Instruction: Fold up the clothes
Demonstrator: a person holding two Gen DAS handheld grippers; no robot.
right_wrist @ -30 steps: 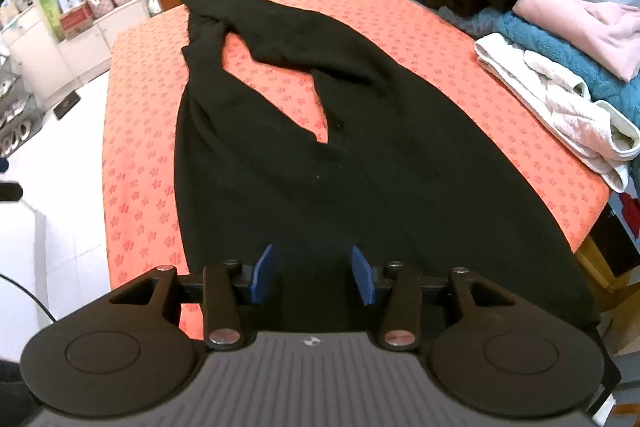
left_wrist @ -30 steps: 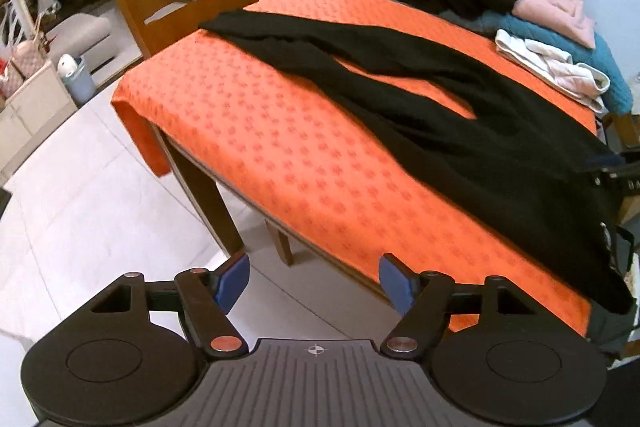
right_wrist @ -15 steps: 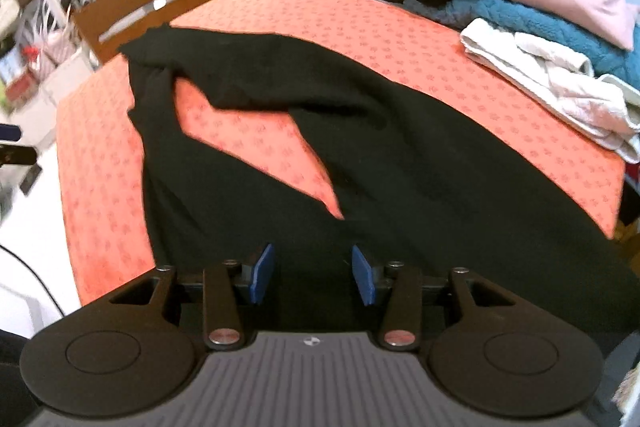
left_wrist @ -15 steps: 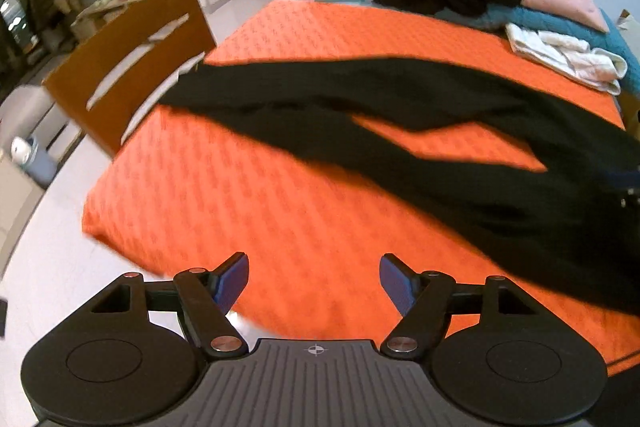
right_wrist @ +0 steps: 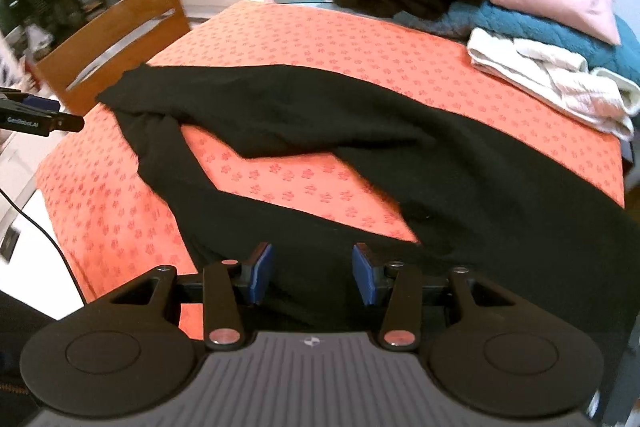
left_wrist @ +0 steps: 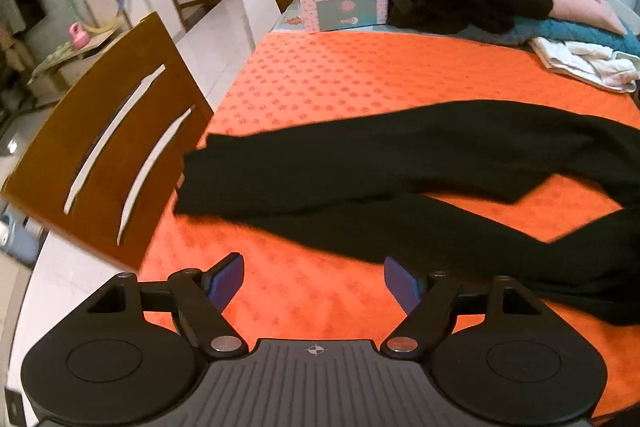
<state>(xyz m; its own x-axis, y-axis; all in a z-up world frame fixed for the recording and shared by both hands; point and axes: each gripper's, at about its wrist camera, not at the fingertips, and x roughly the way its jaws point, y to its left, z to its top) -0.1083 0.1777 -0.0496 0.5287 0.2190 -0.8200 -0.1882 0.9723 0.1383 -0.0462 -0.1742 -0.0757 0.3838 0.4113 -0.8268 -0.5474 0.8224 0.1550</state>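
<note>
**Black trousers spread on the orange surface**

The trousers [right_wrist: 460,163] lie flat on the patterned orange surface [left_wrist: 360,75], legs splayed toward a wooden chair [left_wrist: 112,147]; their waist end is cut off in the left view. The left gripper [left_wrist: 314,281] gapes wide, empty. The right gripper [right_wrist: 312,273], partly open above the fabric, grips nothing. Only the right view shows the folded pile [right_wrist: 552,39] fully.

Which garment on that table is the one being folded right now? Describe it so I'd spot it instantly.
Start at the table with the orange cloth. Spread flat across its middle lie long black trousers, two legs splayed towards the wooden chair. The other clothes sit in a pile at the far edge; only this one lies unfolded.
</note>
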